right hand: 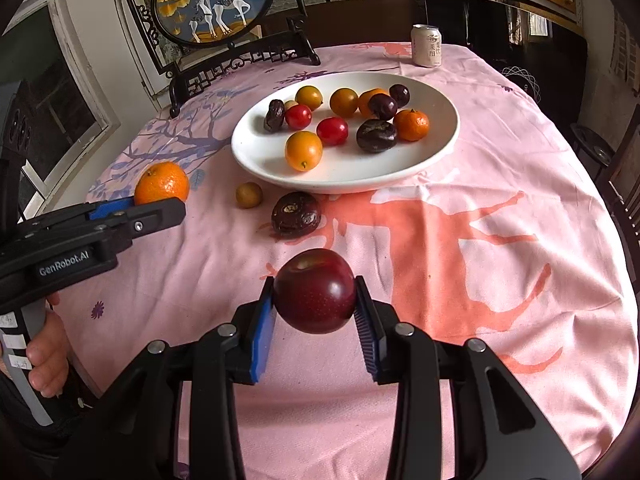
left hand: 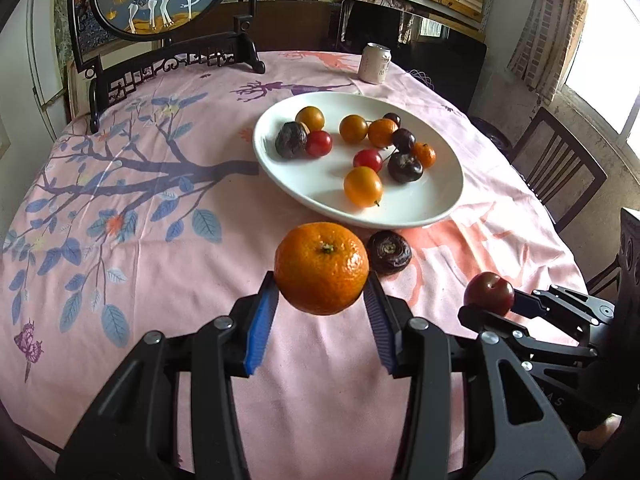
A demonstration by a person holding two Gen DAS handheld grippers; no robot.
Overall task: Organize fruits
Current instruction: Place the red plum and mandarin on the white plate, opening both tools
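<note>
My left gripper (left hand: pixel 321 294) is shut on an orange tangerine (left hand: pixel 321 268) and holds it above the pink tablecloth, short of the white plate (left hand: pixel 424 208). It also shows in the right wrist view (right hand: pixel 160 200), with the tangerine (right hand: pixel 162 182). My right gripper (right hand: pixel 315 304) is shut on a dark red plum (right hand: pixel 315 290); the plum shows at right in the left wrist view (left hand: pixel 489 293). The plate (right hand: pixel 280 160) holds several small fruits. A dark wrinkled passion fruit (right hand: pixel 295 214) and a small yellow fruit (right hand: pixel 248 195) lie on the cloth before the plate.
A drink can (right hand: pixel 427 46) stands at the table's far edge. A framed deer screen on a dark stand (right hand: pixel 216 4) is at the back left. A wooden chair (left hand: pixel 560 168) stands to the right of the table.
</note>
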